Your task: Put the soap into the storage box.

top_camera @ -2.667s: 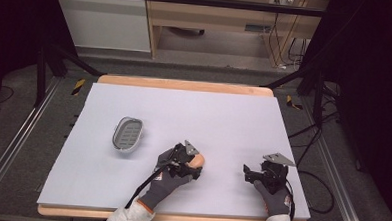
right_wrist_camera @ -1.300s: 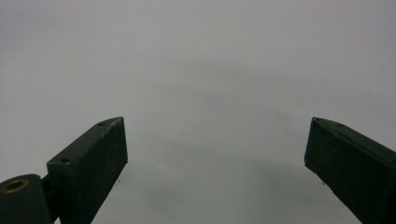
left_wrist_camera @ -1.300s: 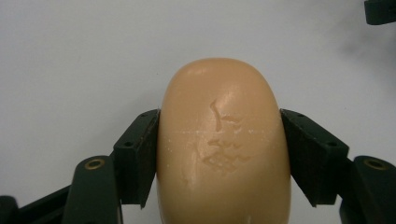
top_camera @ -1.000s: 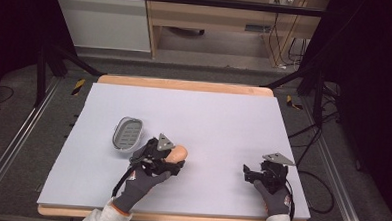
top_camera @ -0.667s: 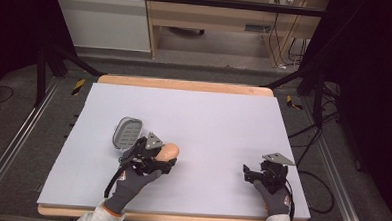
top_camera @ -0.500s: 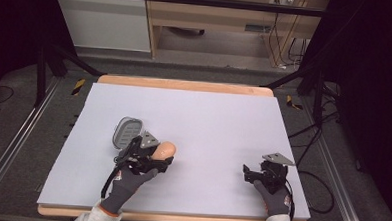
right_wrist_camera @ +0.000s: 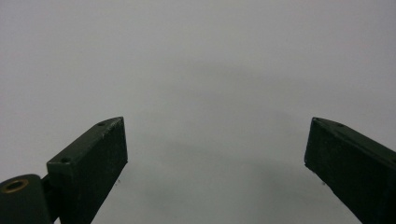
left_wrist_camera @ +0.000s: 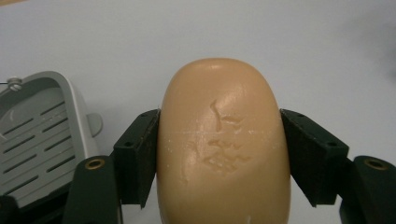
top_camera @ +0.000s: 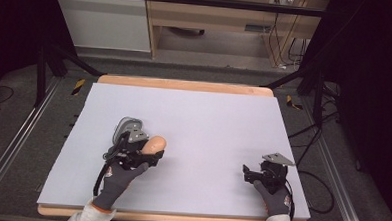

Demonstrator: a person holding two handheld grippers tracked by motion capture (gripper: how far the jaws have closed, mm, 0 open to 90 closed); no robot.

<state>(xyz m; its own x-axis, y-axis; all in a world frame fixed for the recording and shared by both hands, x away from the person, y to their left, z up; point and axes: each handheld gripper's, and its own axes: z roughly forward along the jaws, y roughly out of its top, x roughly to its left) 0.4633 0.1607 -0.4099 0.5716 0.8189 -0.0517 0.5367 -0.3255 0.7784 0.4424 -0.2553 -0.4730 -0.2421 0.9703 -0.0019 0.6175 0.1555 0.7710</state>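
Observation:
A tan oval bar of soap [left_wrist_camera: 224, 144] sits clamped between the two black jaws of my left gripper [left_wrist_camera: 219, 154]. In the high view the soap [top_camera: 153, 144] pokes out past the left gripper [top_camera: 141, 149], just right of a grey slotted soap dish [top_camera: 125, 126]. The dish [left_wrist_camera: 35, 135] lies close on the left in the left gripper view, partly hidden by the gripper body from above. My right gripper [top_camera: 254, 174] rests low at the table's front right. Its jaws stand wide apart over bare white surface, right gripper [right_wrist_camera: 215, 158] holding nothing.
A white sheet [top_camera: 208, 126] covers the wooden table [top_camera: 185, 84]. Black frame legs and cables stand on the floor around it, and a cabinet [top_camera: 104, 21] is behind. Gloved hands hold both grippers at the front edge.
My left gripper has carried the soap leftward and a little farther back, from the table's front centre to beside the soap dish. The right gripper has stayed put.

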